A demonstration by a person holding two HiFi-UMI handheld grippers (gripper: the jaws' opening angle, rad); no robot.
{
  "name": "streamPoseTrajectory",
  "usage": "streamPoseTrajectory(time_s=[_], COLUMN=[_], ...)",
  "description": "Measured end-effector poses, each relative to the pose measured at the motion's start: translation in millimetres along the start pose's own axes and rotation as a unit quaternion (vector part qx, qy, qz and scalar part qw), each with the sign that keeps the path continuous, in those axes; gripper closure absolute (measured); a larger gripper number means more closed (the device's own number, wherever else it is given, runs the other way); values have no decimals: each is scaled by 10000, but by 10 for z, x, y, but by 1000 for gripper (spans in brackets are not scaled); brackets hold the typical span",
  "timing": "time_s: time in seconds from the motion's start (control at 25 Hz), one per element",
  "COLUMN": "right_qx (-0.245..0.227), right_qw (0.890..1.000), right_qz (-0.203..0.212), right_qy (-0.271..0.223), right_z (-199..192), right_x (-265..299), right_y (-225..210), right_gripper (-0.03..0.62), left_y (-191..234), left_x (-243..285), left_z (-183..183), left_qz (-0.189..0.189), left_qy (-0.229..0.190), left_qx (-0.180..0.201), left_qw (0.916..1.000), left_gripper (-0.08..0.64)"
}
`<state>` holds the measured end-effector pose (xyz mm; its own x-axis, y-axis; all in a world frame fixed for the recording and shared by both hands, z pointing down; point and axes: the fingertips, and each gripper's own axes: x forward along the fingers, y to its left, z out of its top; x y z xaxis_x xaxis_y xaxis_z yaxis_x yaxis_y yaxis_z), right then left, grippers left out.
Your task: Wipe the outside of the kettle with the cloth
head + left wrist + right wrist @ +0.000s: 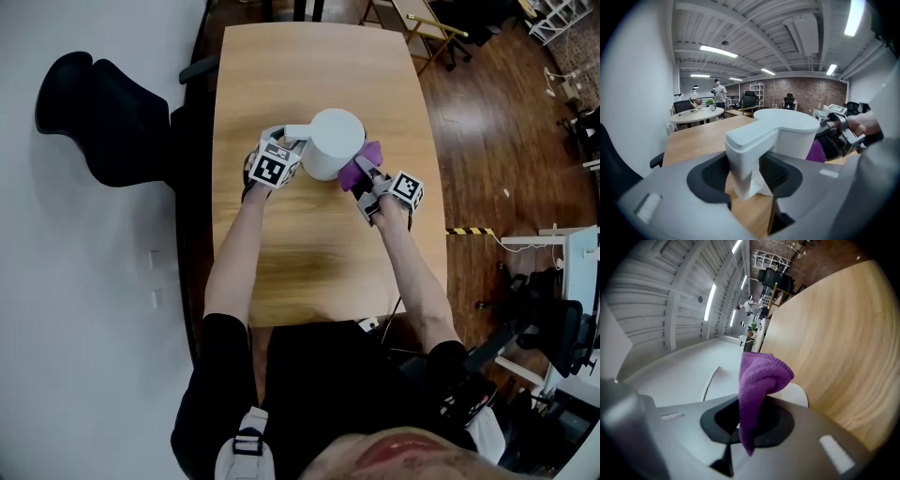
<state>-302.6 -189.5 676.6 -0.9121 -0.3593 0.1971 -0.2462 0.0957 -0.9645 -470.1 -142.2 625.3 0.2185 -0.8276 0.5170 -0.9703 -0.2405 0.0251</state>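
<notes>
Currently on the bench [309, 253]: a white kettle [333, 141] stands upright in the far half of the wooden top, about midway across, between the two tools.
Kettle handle [295, 132]: it sticks out from the top of the kettle toward the person's left.
Left tool [291, 148]: it reaches in from the left, and its jaws stand wide with the handle filling the gap between them. In the left gripper view both pads lie against the sides of the handle, so it has hold of the kettle there.
Right tool [366, 178]: its jaws are pinched together on a purple cloth [372, 152], which folds over above them and hangs down in a strip between the pads.
Cloth against kettle: in the head view the cloth sits right at the kettle's right side, just beside the white wall; whether it presses on it cannot be told.
Arms: both forearms stretch forward over the bare wood, well apart at the elbows and closer together at the kettle.
Beside the bench: a black chair [103, 117] on the left, a dark wooden floor [487, 141] on the right.
</notes>
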Motion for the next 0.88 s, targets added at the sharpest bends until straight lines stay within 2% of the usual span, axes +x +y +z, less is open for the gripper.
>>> streamPoseTrajectory(time_s=[0.08,0.2,0.28,0.4,0.6,0.76,0.84,0.88], right_qx=[79,179,98,151,-16,-260,-204,-179], right_qw=[9997,9994,9992,9993,9983,9945,9941,9940], right_qz=[197,131,324,262,567,978,1045,1068], right_qy=[-147,-259,-217,-210,106,257,216,173], right_z=[110,176,174,22,-353,-542,-655,-693], right_x=[166,129,92,-43,-593,-1276,-1713,-1903], right_y=[33,69,135,41,-98,-237,-363,-423], right_gripper=[546,546,546,546,546,545,545,545], left_y=[167,183,197,322,303,97,-252,-452], left_x=[78,146,188,165,-51,-365,-607,-737], left_z=[101,166,170,55,-111,-386,-563,-631], left_qz=[53,177,254,409,673,1063,853,584], left_qy=[-25,-53,-101,-96,-394,-745,-1083,-1398], left_qx=[-239,-310,-379,-609,-1023,-1846,-2438,-2804], left_qw=[9997,9993,9989,9973,9917,9742,9600,9478], left_gripper=[462,462,466,456,453,508,522,528])
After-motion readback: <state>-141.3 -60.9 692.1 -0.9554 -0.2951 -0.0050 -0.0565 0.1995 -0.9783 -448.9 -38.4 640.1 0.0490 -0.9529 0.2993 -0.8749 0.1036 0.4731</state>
